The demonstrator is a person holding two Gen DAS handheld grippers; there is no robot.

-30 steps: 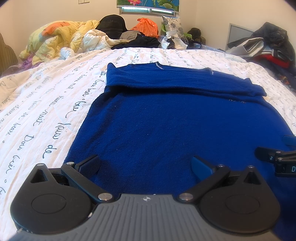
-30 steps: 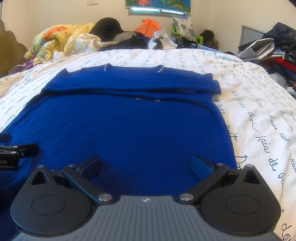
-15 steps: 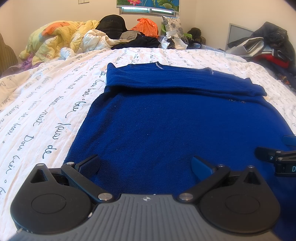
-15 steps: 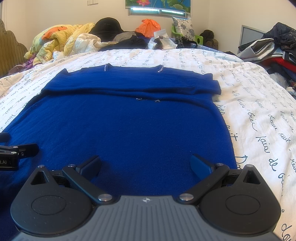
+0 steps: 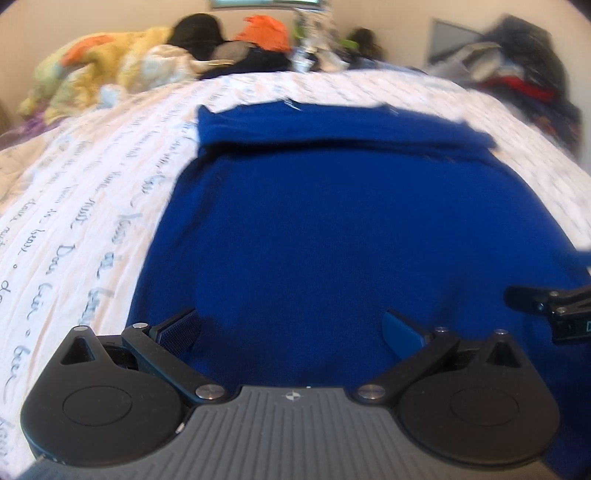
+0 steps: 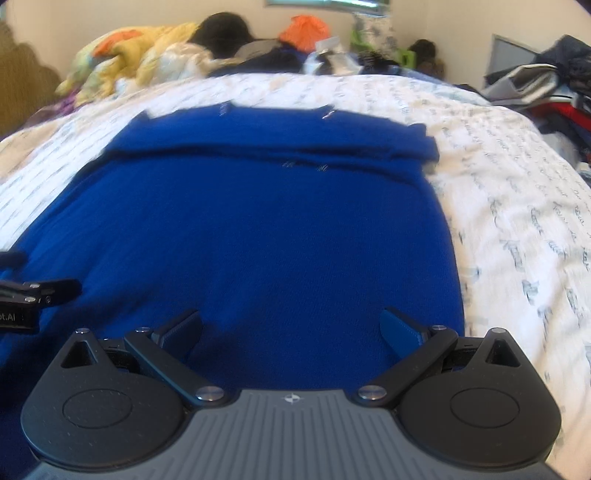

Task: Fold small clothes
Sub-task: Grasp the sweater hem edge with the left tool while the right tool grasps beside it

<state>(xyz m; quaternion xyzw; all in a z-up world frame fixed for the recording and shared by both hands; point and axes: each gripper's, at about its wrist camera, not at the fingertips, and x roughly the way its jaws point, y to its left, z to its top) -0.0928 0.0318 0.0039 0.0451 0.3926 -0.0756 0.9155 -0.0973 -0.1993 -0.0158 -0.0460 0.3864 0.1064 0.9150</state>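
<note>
A dark blue knit garment (image 5: 332, 221) lies flat on the bed, its far part folded back into a band across the top (image 6: 273, 136). My left gripper (image 5: 291, 328) is open just above the garment's near left part, nothing between its fingers. My right gripper (image 6: 291, 328) is open over the near right part, also empty. Each view shows the other gripper's black fingertip at its edge: the right gripper (image 5: 546, 302) in the left wrist view, the left gripper (image 6: 37, 291) in the right wrist view. Both views are motion-blurred.
The bed has a white sheet (image 5: 92, 206) printed with cursive writing. Piled bedding and clothes (image 6: 147, 59) line the far edge, with an orange bag (image 6: 304, 31). More heaped clothes (image 5: 517, 77) lie at the right.
Both views have tilted downward and blurred, so both grippers are moving; the garment now fills more of each view. The fingers stay open and the garment has not shifted.
</note>
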